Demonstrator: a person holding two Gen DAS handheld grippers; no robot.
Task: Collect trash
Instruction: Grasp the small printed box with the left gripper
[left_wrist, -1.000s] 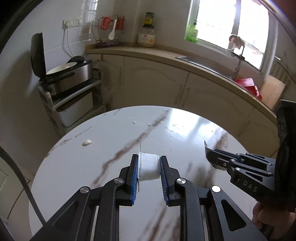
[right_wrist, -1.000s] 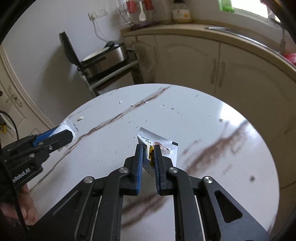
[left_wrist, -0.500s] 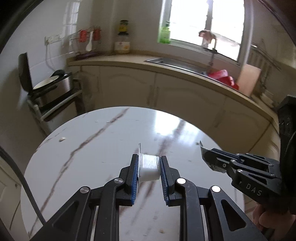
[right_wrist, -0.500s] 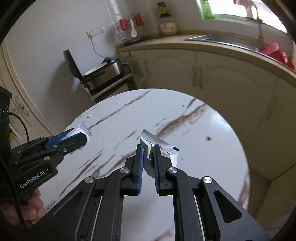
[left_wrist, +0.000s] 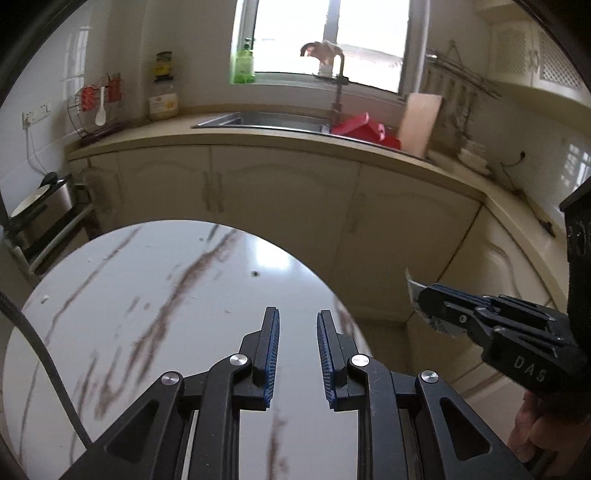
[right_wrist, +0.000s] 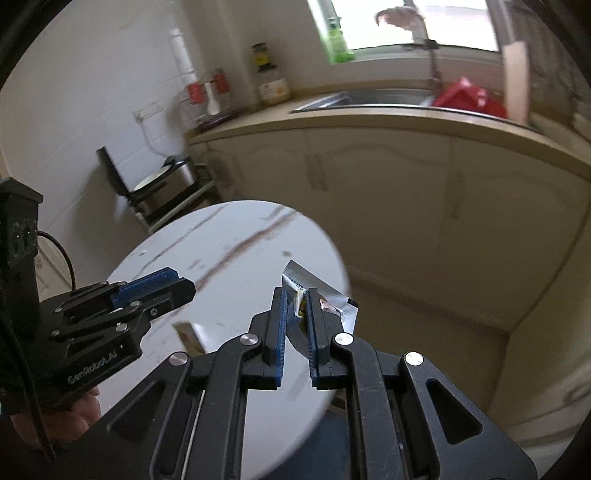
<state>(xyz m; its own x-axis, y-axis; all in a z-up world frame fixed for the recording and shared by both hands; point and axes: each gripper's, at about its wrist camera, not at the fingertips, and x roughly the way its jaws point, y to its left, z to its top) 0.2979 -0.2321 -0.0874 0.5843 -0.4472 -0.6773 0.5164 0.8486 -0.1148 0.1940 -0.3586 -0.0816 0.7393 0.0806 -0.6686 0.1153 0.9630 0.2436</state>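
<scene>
Your right gripper (right_wrist: 296, 295) grasps the foil wrapper (right_wrist: 325, 295), half hidden by its fingers; your left gripper (left_wrist: 297, 314) is released, and only the right view catches a blurred carton (right_wrist: 192, 338) beneath it.

Round marble-veined table (left_wrist: 110, 295), scattered crumbs (left_wrist: 255, 273)

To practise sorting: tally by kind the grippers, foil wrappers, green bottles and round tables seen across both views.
Grippers: 2 (left gripper, right gripper)
Foil wrapper: 1
Green bottle: 1
Round table: 1
Total: 5
</scene>
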